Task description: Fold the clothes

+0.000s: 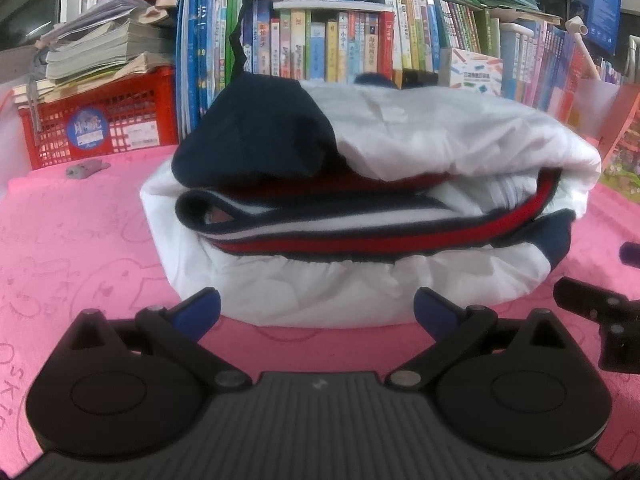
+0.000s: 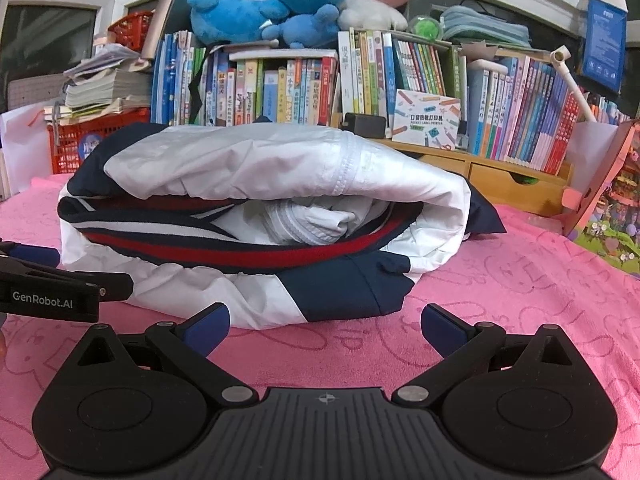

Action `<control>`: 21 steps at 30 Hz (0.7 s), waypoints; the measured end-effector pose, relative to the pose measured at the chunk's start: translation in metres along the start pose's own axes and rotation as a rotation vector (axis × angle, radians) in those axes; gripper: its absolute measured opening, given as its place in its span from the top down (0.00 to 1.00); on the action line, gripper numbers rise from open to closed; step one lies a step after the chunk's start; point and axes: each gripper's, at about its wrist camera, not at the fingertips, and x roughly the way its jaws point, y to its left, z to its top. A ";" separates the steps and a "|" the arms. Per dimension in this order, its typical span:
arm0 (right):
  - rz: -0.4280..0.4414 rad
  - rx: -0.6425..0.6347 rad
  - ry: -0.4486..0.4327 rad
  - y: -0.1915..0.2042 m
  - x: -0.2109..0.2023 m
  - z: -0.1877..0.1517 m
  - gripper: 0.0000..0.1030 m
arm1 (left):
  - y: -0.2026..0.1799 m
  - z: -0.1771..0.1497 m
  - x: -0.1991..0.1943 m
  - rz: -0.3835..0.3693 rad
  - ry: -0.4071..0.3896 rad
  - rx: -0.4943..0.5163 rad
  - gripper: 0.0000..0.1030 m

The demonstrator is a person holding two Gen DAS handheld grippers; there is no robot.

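- The jacket (image 1: 372,200) sits in a thick folded bundle on the pink towel (image 1: 80,248) that covers the surface, in front of a row of books (image 2: 280,88).
- It is white, dark blue and red. A striped stretchy band (image 1: 360,236) shows along the front, tucked between the layers.
- The left claw (image 1: 316,314) is wide open and holds nothing. Its blue tips are just in front of the bundle's bottom edge.
- The right claw (image 2: 325,328) is wide open too, and empty. It points at the blue and white front of the jacket (image 2: 260,208).
- The folding looks almost done, because the bundle is neat and small.
- The cloth looks thin, soft and a bit shiny, so it may slip and puff back open.
- It is probably light, but floppy, so one pinch could let the layers slide apart.
- A good place to hold is low at the two front corners, with all layers pinched together.
- The stretchy band looks thicker and less slippery, so it may be safer to hold.
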 end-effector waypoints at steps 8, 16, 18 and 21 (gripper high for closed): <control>-0.001 -0.002 0.003 -0.001 0.000 0.000 0.00 | 0.000 0.000 0.000 0.007 0.004 -0.003 0.00; -0.011 -0.002 -0.001 -0.001 0.000 -0.002 0.00 | 0.000 0.000 0.001 0.012 0.003 -0.005 0.00; -0.013 -0.005 -0.003 0.000 0.000 -0.002 0.00 | 0.000 0.000 0.001 0.017 0.005 -0.006 0.00; -0.015 -0.007 -0.006 0.000 0.000 -0.002 0.00 | 0.000 -0.001 0.000 0.018 0.005 -0.006 0.00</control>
